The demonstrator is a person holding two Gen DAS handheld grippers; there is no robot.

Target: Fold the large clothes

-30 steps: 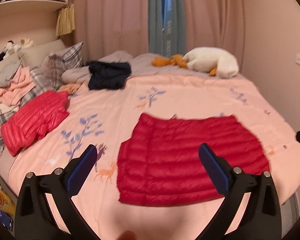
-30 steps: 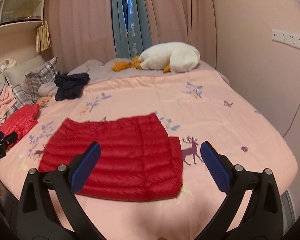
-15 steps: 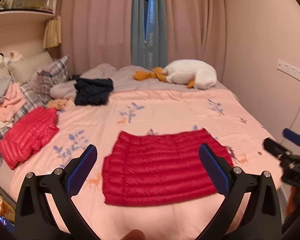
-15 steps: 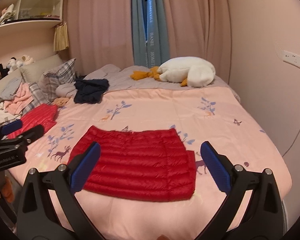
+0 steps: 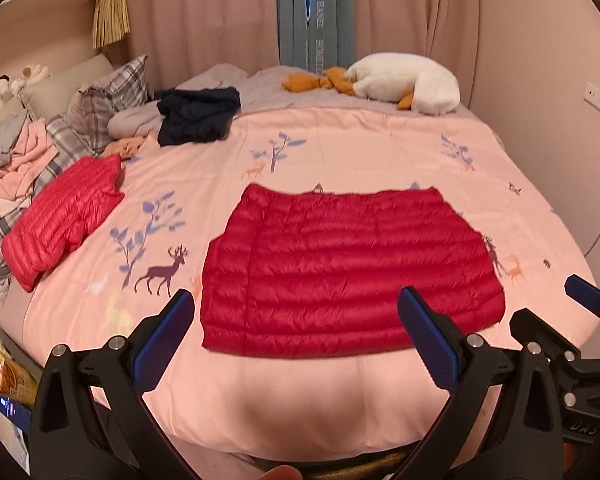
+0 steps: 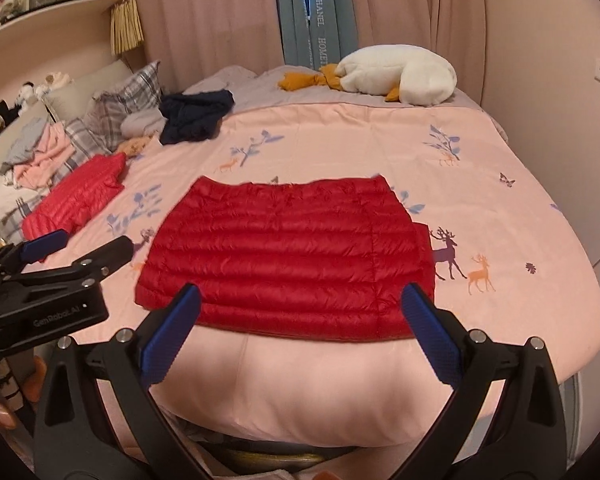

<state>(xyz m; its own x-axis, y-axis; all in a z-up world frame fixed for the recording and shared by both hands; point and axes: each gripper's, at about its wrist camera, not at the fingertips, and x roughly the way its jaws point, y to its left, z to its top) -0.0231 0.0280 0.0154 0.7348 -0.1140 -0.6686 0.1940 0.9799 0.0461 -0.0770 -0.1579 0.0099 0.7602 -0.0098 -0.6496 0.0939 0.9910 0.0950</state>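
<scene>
Both the left hand-held gripper (image 5: 296,334) and the right hand-held gripper (image 6: 300,330) hang spread and empty. The red quilted down jacket (image 5: 348,268) looks light, soft and slippery; its near hem corners suit pinching.

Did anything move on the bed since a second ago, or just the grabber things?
Only the grabbers shifted. The left gripper and right gripper swung about in front of the bed, both wide open, holding nothing. The folded red jacket lies flat on the pink blanket as before. The other red jacket, navy clothes and goose plush stayed put.
</scene>
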